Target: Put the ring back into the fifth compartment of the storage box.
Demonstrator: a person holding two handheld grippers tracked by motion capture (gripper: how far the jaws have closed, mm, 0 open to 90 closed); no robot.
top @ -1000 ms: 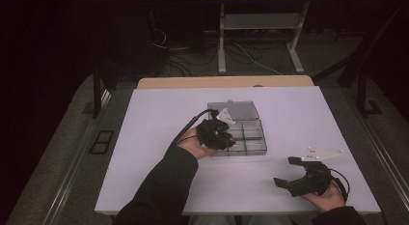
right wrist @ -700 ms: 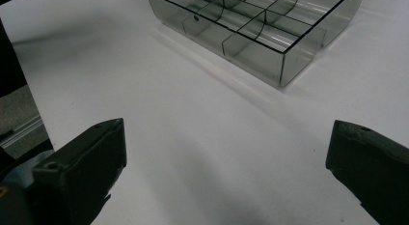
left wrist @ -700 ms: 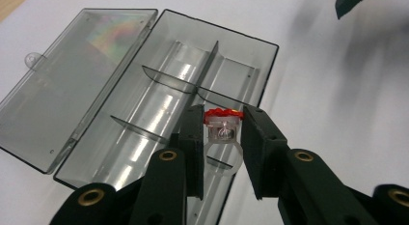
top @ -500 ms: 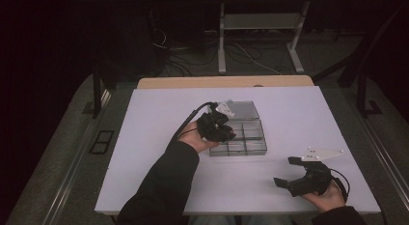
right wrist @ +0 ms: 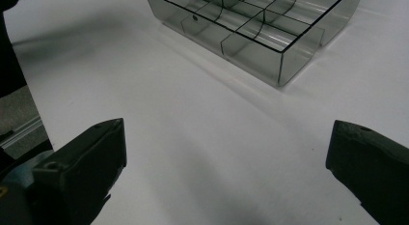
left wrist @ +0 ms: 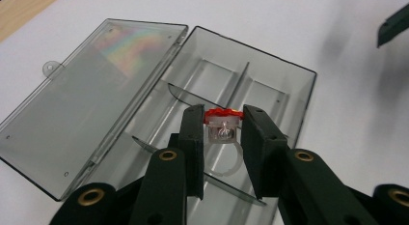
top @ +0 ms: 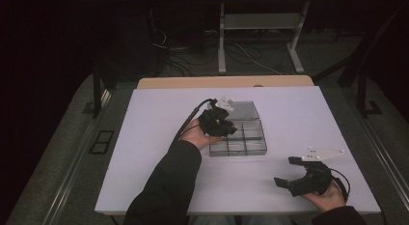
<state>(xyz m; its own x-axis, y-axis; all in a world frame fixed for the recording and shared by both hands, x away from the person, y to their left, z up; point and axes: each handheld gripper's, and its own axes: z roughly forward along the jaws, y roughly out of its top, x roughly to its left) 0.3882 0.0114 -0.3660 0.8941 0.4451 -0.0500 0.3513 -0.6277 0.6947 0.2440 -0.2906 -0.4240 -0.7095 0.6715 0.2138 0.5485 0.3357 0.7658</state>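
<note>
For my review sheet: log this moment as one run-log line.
left gripper: shut on red-topped clear ring, over open compartment box | right gripper: open, empty, on white table | box lid: open flat

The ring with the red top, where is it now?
In the left gripper view, the ring sits clamped in the left tool, above the open clear box.

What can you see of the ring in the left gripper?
The ring is small and looks like clear plastic: a see-through band below, a blocky clear setting above, capped by a red ruffled top. It stands upright, band down, clamped at the setting between the left gripper's two black pads. It hangs over the open compartment box, above a divided cell, apparently touching nothing else.
</note>
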